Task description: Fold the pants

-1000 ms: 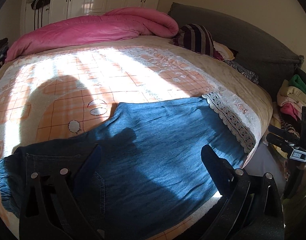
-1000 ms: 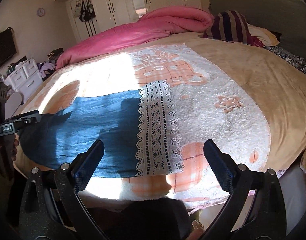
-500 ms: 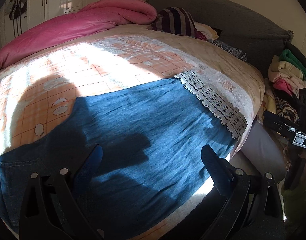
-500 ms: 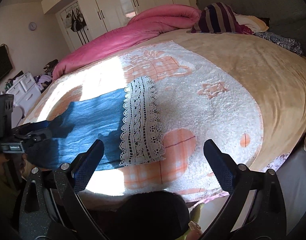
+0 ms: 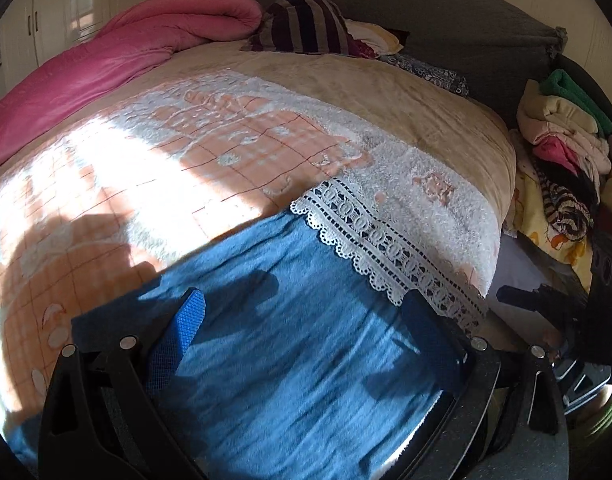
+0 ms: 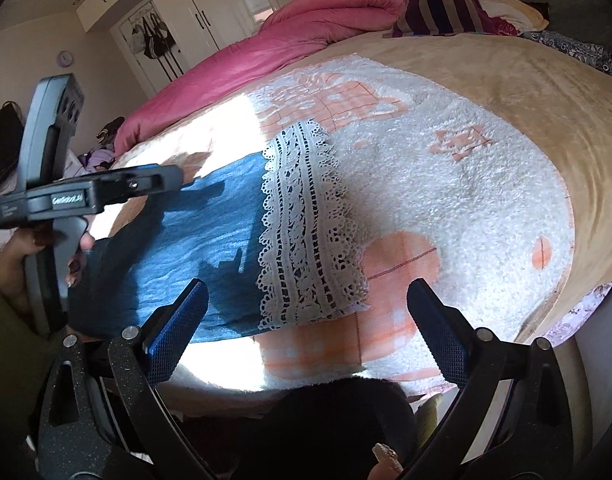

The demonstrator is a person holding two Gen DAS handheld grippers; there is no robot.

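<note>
The pants (image 5: 289, 320) lie flat on the bed (image 5: 406, 92), a blue denim leg running out to a white lace cuff (image 6: 306, 224) near the bed's edge. Nothing is folded yet, so this looks like the approach before the first fold: both tools are being brought over the leg end.

The left gripper (image 5: 306, 320) hovers with its jaws spread wide and nothing between them; the blue cloth lies below and ahead of them, the lace cuff just beyond the jaw on the right side of that view. The right gripper (image 6: 306, 304) also has its jaws wide apart and empty, with the lace cuff straight ahead between them and the lower hem corner closest. From the right wrist view the left gripper shows off to the side, held above the denim by the person's hand (image 6: 13, 256); whether it touches the cloth cannot be told.

The next move probably calls for each tool to drop onto one corner of the cuff, pinch both layers, and carry the leg back toward the waist. The lace is loose and thin, so a shallow bite may slip.
</note>
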